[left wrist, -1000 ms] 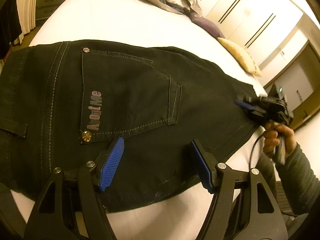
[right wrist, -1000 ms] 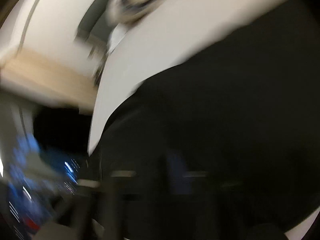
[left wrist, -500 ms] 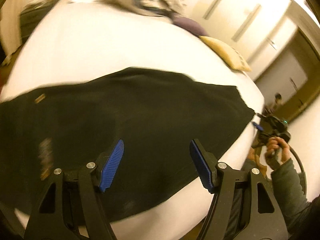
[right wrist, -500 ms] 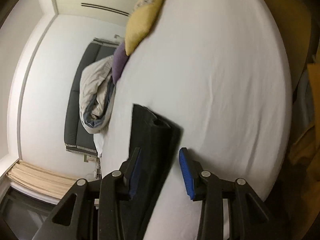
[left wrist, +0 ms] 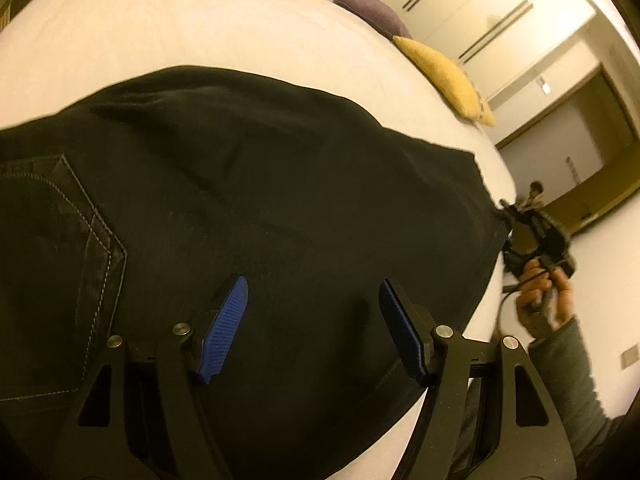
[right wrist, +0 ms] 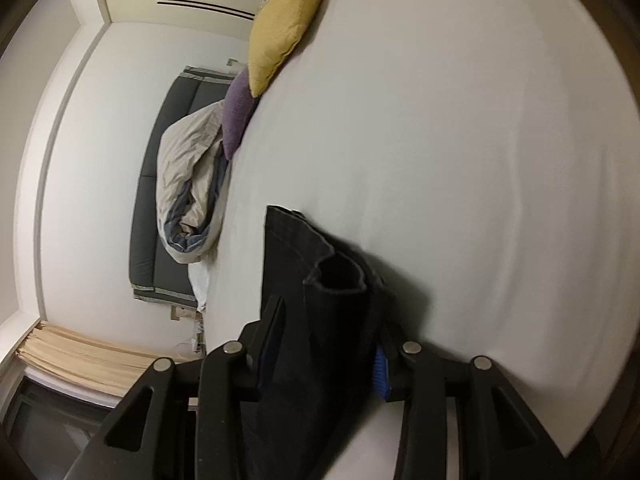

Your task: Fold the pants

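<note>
Black pants [left wrist: 280, 200] lie flat on a white bed [left wrist: 200, 20], back pocket [left wrist: 60, 240] at the left. My left gripper [left wrist: 312, 320] is open and hovers over the pants near the front edge, holding nothing. My right gripper [left wrist: 508, 216] shows at the far right, at the leg-hem end. In the right wrist view the hem [right wrist: 328, 280] sits between my right gripper's [right wrist: 328, 344] blue pads [right wrist: 380, 372], bunched up above them; the jaws stand fairly wide and I cannot tell if they pinch the cloth.
A yellow pillow [left wrist: 448, 76] and a purple pillow [left wrist: 368, 12] lie along the bed's far side, with a crumpled duvet [right wrist: 192, 184] beyond them. White wardrobe doors [left wrist: 500, 12] stand behind. The bed edge [left wrist: 492, 280] runs by my right hand.
My left gripper has slid right along the pants, away from the pocket. My right gripper has moved to the leg hem, and the hem now sits between its pads.
</note>
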Tool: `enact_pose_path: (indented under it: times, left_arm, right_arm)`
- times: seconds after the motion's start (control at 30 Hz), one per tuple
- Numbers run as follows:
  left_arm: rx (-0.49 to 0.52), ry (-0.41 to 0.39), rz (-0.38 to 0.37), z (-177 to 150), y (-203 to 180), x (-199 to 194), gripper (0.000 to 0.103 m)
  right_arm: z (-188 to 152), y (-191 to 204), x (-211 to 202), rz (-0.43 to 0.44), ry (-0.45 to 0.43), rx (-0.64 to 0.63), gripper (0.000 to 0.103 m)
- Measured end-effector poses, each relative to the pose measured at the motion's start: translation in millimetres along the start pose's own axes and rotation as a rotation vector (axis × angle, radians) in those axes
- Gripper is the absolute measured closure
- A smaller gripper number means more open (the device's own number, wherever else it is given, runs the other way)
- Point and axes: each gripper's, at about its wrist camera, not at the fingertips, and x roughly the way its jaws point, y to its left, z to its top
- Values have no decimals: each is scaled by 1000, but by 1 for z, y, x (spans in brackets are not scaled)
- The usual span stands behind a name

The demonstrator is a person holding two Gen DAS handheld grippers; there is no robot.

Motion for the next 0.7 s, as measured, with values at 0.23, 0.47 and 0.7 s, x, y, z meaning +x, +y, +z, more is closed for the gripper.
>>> enact_pose_path:
  times: [0.23, 0.47, 0.7]
  left_arm:
    - [-7, -1, -15, -9, 12, -3, 37]
    - [-33, -1, -24, -3, 14, 4, 37]
    - [-52, -5, -40, -3, 19, -1, 37]
  right_arm:
    - [5, -13, -3, 38, -15, 31, 93]
    - [11, -8, -3, 2, -55, 5, 94]
    - [15, 10, -2, -110, -70, -89, 94]
